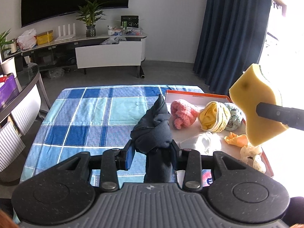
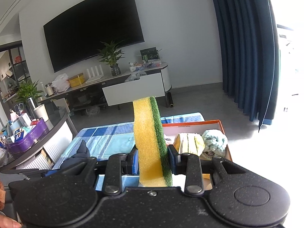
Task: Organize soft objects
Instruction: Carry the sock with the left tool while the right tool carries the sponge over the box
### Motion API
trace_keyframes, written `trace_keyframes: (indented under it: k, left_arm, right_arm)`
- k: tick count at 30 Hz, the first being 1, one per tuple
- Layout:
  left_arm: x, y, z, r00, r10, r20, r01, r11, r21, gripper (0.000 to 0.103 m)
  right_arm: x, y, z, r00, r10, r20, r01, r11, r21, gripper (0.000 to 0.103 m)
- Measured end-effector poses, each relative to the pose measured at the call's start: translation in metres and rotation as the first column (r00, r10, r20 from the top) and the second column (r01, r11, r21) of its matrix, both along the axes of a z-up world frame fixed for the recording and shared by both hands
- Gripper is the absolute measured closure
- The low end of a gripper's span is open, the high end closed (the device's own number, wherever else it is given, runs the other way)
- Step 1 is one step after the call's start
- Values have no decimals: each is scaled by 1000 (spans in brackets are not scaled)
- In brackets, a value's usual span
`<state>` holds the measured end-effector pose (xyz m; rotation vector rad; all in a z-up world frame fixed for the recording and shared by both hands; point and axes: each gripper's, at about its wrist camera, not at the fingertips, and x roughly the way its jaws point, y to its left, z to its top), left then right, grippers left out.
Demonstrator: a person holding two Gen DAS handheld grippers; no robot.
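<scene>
My left gripper [image 1: 152,153] is shut on a dark blue-grey knotted cloth [image 1: 153,127] and holds it above the blue checked tablecloth [image 1: 91,117]. My right gripper [image 2: 153,159] is shut on a yellow sponge with a green scouring side [image 2: 148,142], held upright above the orange-rimmed tray [image 2: 191,123]. The sponge [image 1: 256,112] and one right finger [image 1: 279,115] also show in the left wrist view, over the tray [image 1: 197,95]. In the tray lie a pink fluffy sock [image 1: 182,114], a yellow striped bundle [image 1: 213,116], a light blue bundle [image 1: 234,116], a white cloth [image 1: 205,142] and an orange cloth [image 1: 236,138].
The table's far edge drops to grey floor. A glass side table [image 1: 28,77] with a purple box stands at the left. A TV console [image 1: 95,43] with a plant is against the far wall. Dark blue curtains [image 1: 233,34] hang at the right.
</scene>
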<state>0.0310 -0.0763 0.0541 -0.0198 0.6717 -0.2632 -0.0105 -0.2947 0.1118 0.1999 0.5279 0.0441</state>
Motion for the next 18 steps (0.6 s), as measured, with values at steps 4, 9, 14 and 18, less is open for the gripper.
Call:
trace_keyframes:
  k: [4, 9, 14, 18]
  left_arm:
    - [0, -5, 0, 1000, -16, 0, 16, 1000, -2, 64]
    - [1, -11, 0, 999, -34, 1, 34, 999, -2, 64]
    - [1, -20, 0, 998, -56, 2, 56, 998, 2, 64]
    - [2, -25, -1, 998, -67, -1, 67, 998, 1, 64]
  right_arm:
    - [-3, -5, 0, 1000, -11, 1, 11, 1000, -2, 64]
    - [-5, -12, 1, 1000, -28, 2, 28, 1000, -4, 64]
    - [-8, -19, 1, 999, -46, 3, 46, 999, -6, 64]
    - [-8, -25, 0, 998, -59, 2, 59, 998, -8, 64]
